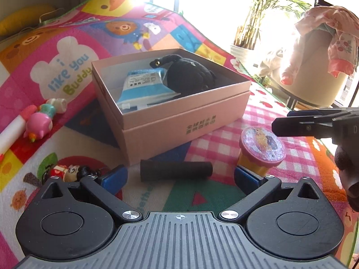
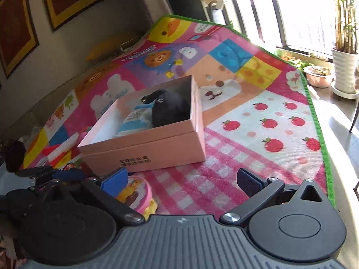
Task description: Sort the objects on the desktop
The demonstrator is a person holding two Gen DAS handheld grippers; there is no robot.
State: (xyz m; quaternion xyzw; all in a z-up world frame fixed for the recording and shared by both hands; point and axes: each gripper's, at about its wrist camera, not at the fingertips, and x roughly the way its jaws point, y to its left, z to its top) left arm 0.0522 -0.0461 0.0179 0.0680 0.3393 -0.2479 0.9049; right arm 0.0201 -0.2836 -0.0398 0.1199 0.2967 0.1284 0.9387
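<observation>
— Since the pink box (image 1: 179,121) sits mid-mat, what lies round it?

— Everything I name goes from that box. Just in front of its near wall lies a black cylinder (image 1: 176,171), matte and foam-like, on its side, apart from the cardboard. To the front right of the box stands a stamp toy (image 1: 261,149): a round pink cap with a glittery picture face on a yellow body. To the front left is a small figure in red (image 1: 67,171), and further left of the box a pink toy (image 1: 40,123) and a white marker with a pink cap (image 1: 13,130).

— And inside?

— A black plush toy (image 1: 188,76), soft and rounded, at the far side, and a blue-and-white packet (image 1: 143,87) leaning beside it. The box is smooth card with printed characters on its front wall, an open tray set on a deeper base.

— The grippers?

— The left gripper (image 1: 179,177) has its blue-padded fingers spread wide, holding nothing; the cylinder lies between them and the box. The right gripper (image 2: 182,179) is likewise spread and empty, its left pad just above the stamp toy (image 2: 136,192).

— Anything in the way?

— Only the cylinder before the box. All rests on a woven play mat (image 2: 258,157) with cartoon prints.
</observation>
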